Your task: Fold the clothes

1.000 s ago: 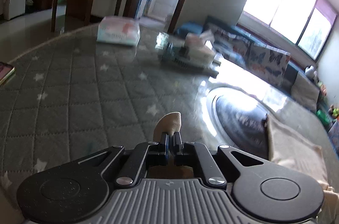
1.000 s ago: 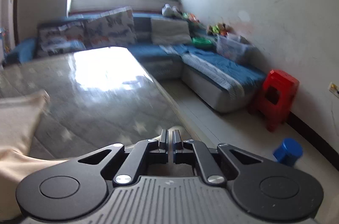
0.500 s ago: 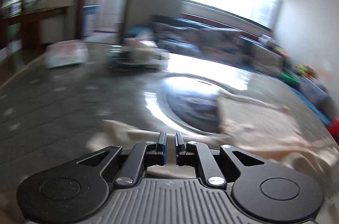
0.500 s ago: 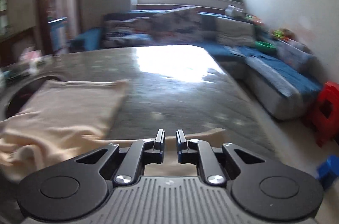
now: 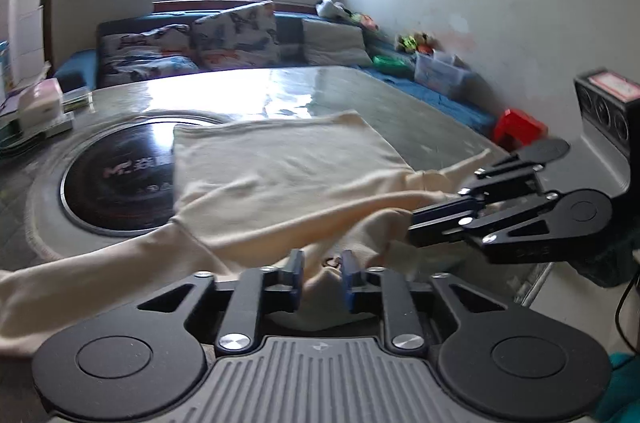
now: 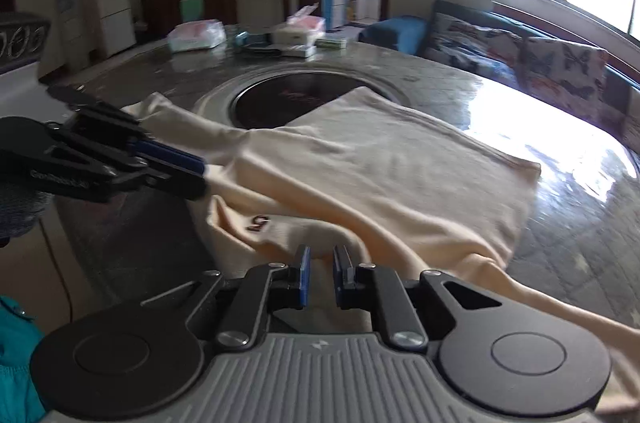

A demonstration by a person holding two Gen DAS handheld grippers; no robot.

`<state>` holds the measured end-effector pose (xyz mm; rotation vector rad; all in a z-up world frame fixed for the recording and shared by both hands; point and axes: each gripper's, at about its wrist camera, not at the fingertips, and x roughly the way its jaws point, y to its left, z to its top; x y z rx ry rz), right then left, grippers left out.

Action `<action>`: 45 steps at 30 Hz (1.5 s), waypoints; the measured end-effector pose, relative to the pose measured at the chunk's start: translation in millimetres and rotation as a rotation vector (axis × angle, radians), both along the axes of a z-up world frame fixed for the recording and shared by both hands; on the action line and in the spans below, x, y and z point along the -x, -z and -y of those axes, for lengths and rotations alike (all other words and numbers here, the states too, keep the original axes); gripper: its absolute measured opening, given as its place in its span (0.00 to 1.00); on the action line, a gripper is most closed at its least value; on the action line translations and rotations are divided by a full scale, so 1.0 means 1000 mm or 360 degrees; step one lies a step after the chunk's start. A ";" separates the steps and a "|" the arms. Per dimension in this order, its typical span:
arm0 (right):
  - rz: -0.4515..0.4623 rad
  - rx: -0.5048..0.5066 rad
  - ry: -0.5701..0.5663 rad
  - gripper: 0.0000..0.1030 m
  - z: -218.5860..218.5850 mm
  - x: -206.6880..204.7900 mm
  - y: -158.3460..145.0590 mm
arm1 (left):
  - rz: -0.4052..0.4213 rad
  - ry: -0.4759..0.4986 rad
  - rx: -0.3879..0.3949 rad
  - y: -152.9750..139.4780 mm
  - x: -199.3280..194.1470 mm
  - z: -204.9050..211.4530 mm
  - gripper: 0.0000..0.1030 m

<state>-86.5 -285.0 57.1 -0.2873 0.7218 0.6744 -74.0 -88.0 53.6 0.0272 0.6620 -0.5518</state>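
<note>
- Living room, big window far back, blue sofa [image 5: 240, 63] with butterfly cushions along the wall; boxes and packets clutter the far end of the table in the right wrist view.
- Large grey table [image 6: 580, 223] with a glossy top and a round dark cooktop [image 5: 120, 183] set into its middle.
- Cream long-sleeved top [image 5: 280, 159] lies spread on the table, its body partly over the cooktop's edge, near edge bunched up by the grippers, a small dark mark showing on the near fold.
- One sleeve trails off to the left in the left wrist view, the other runs off to the right in the right wrist view.
- Left gripper [image 5: 322, 273]: jaws opening, a fold of cream cloth sits in the gap, pads not pressing it.
- Right gripper [image 6: 320, 275]: jaws parted by a narrow gap over the near edge of the top; no cloth seen pinched, so it reads as empty.
- Each gripper shows at the edge of the other's view, both close over the near edge of the top.
- Handling judgement: light, soft, limp knit; it sags and wrinkles, and likely slides easily on the glossy top.
- Best hold, as I judge: pinch at seams, shoulder or cuff, two layers at once, one gripper per corner.
- Risk: a single-layer pinch drags the fold apart.
</note>
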 end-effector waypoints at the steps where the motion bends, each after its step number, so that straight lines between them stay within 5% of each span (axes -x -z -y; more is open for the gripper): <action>1: -0.0010 0.0012 -0.0010 0.12 -0.003 -0.002 0.003 | 0.0002 0.0026 -0.0002 0.000 0.000 0.002 0.36; 10: 0.0010 0.0122 -0.0006 0.15 -0.013 -0.005 0.024 | -0.0067 0.0067 -0.0096 0.014 -0.015 0.015 0.35; 12: 0.0005 0.0111 0.0001 0.14 -0.012 -0.005 0.025 | -0.0090 0.0060 -0.0092 0.017 -0.017 0.014 0.19; 13: 0.0001 0.0097 0.0005 0.05 -0.011 -0.005 0.024 | -0.0094 0.0050 -0.0087 0.018 -0.017 0.014 0.18; 17: 0.0023 0.0053 0.0011 0.04 -0.006 -0.002 0.016 | -0.0053 0.0022 -0.0028 0.008 -0.010 0.006 0.11; 21: 0.0045 -0.0041 -0.0062 0.04 0.006 0.016 -0.013 | 0.0027 0.0063 0.0081 -0.011 0.009 -0.007 0.10; 25: 0.0009 -0.0068 -0.0166 0.04 0.014 0.040 -0.032 | 0.0093 0.0172 0.0035 -0.012 0.032 -0.013 0.11; 30: -0.0204 -0.0009 -0.0321 0.04 0.011 0.058 -0.017 | 0.0032 0.0299 -0.0056 0.001 0.042 -0.017 0.15; 33: -0.0277 0.0006 -0.0369 0.05 0.011 0.057 -0.015 | 0.0067 0.0287 0.0015 -0.012 0.036 -0.026 0.15; 39: -0.0181 -0.0186 -0.0198 0.09 0.023 0.030 -0.035 | 0.0088 0.0165 0.0122 -0.021 0.004 -0.020 0.15; 45: -0.0159 -0.0052 -0.0129 0.11 0.005 0.011 -0.001 | -0.0096 0.0194 0.0044 0.019 -0.016 0.013 0.15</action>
